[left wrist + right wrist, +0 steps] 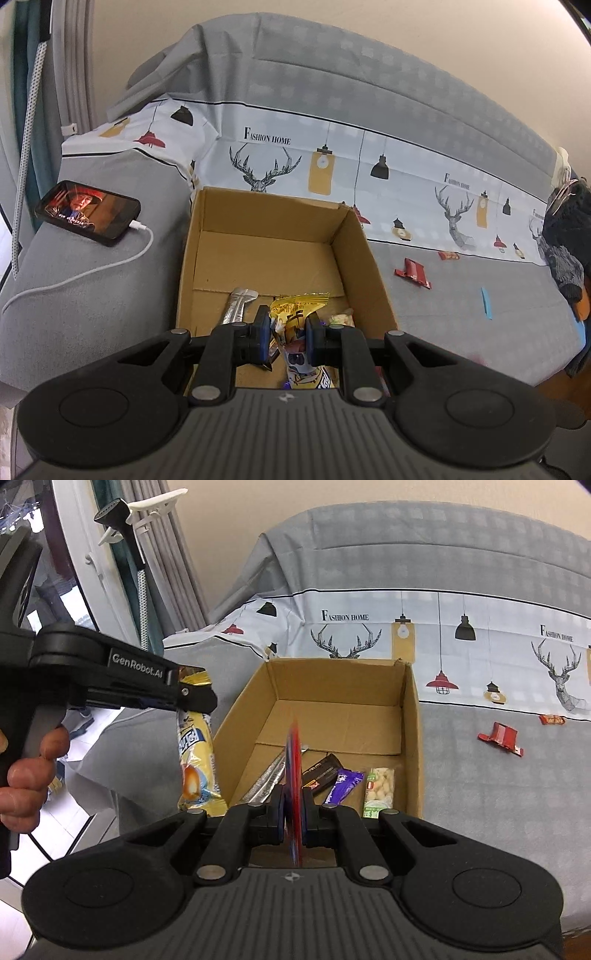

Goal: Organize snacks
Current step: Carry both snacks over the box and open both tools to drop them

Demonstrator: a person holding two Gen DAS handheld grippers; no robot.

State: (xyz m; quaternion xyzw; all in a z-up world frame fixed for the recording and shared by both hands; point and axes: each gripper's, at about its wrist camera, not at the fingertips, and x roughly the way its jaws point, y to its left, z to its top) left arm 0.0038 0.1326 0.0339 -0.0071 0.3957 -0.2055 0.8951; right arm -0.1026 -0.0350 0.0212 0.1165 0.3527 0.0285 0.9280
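An open cardboard box point(266, 218) point(332, 686) stands on a grey sofa. My left gripper point(287, 332) is shut on a yellow snack packet point(299, 317), held just above the box's near left edge; from the right wrist view the gripper point(195, 698) and the hanging packet point(195, 760) show left of the box. My right gripper point(294, 805) is shut on a thin red and blue packet point(294, 760), seen edge-on, over the box's near side. Inside lie a silver packet point(266, 779), a dark bar point(321, 771), a purple packet point(343, 784) and a green-white packet point(378, 790).
Two red wrappers point(500, 736) point(552, 720) and a blue stick point(487, 302) lie on the sofa seat right of the box. A phone point(88, 212) on a white cable rests on the left armrest. Dark clothing point(565, 236) lies at far right.
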